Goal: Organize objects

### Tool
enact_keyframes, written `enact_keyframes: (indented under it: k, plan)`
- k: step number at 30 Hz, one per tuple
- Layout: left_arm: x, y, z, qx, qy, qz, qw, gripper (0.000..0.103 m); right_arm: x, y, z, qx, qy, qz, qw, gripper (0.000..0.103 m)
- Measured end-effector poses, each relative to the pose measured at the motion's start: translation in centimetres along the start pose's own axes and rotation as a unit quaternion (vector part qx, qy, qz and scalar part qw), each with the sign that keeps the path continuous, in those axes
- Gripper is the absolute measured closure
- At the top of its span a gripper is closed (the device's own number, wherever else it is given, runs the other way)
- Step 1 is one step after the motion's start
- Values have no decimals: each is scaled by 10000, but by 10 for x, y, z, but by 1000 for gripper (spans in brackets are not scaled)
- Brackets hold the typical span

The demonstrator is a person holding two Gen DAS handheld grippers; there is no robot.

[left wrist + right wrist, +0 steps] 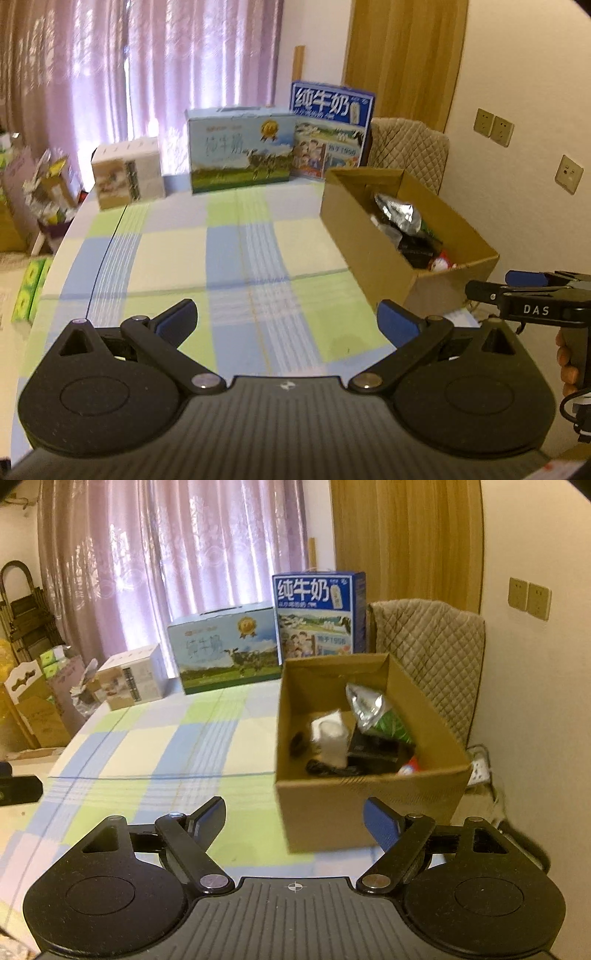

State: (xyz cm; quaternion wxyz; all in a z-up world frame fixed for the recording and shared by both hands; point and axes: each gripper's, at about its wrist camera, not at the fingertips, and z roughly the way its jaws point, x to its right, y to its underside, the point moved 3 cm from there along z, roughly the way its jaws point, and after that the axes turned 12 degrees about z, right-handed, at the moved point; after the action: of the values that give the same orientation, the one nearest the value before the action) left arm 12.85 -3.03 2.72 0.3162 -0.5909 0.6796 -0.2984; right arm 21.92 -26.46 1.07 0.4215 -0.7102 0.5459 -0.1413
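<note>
An open cardboard box (354,808) stands on the right side of the checked tablecloth (240,251). Inside lie a silver and green snack bag (373,710), a white tub (330,738), black items and a red and white thing. In the left wrist view the same cardboard box (365,247) sits ahead to the right. My left gripper (287,323) is open above the cloth, nothing between its blue pads. My right gripper (294,821) is open just before the box's near wall, holding nothing. The right gripper also shows at the left wrist view's right edge, held by a hand (567,363).
At the table's far edge stand a white carton (127,173), a light blue milk carton (240,149) and a dark blue milk carton (330,127). A quilted chair back (432,657) is behind the box. Pink curtains (129,74) and floor clutter lie left.
</note>
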Motion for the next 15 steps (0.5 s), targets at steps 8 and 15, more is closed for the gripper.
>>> enact_keyframes:
  k: [8, 15]
  plan:
    - [-13, 39, -22, -433, -122, -244, 9987, 1, -26, 33, -21, -347, -359, 137, 9987, 24]
    - [-17, 68, -36, -723, -221, -364, 9965, 1, -48, 60, -30, -655, -557, 66, 9963, 24]
